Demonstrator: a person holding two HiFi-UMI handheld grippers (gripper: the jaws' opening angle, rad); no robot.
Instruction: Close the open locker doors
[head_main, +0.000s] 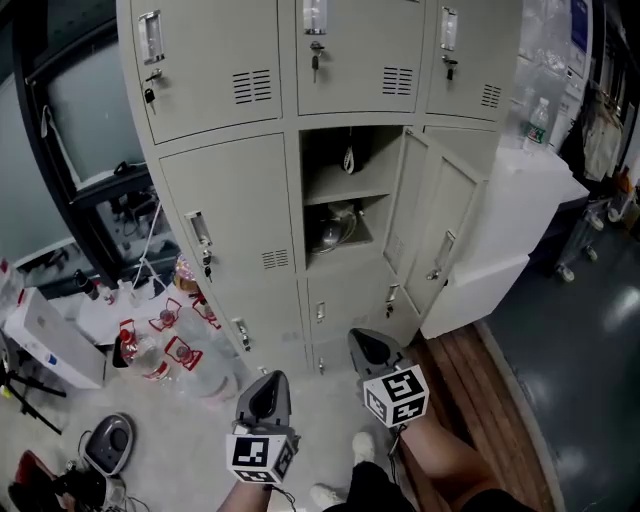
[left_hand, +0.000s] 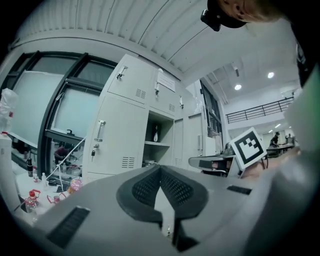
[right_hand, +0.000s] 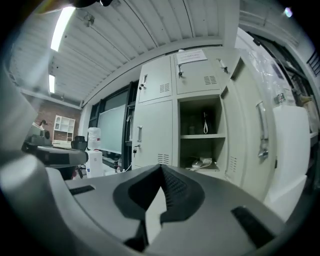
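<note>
A bank of pale grey lockers stands ahead. One middle compartment is open, with a shelf and some items inside. Its door is swung out to the right. The same open compartment shows in the left gripper view, and in the right gripper view the compartment has its door beside it. My left gripper is shut and empty, well short of the lockers. My right gripper is shut and empty too, pointing at the open compartment from a distance.
Plastic bottles and a white box lie on the floor at left. A white cabinet with a water bottle on top stands right behind the open door. My shoe is below the grippers.
</note>
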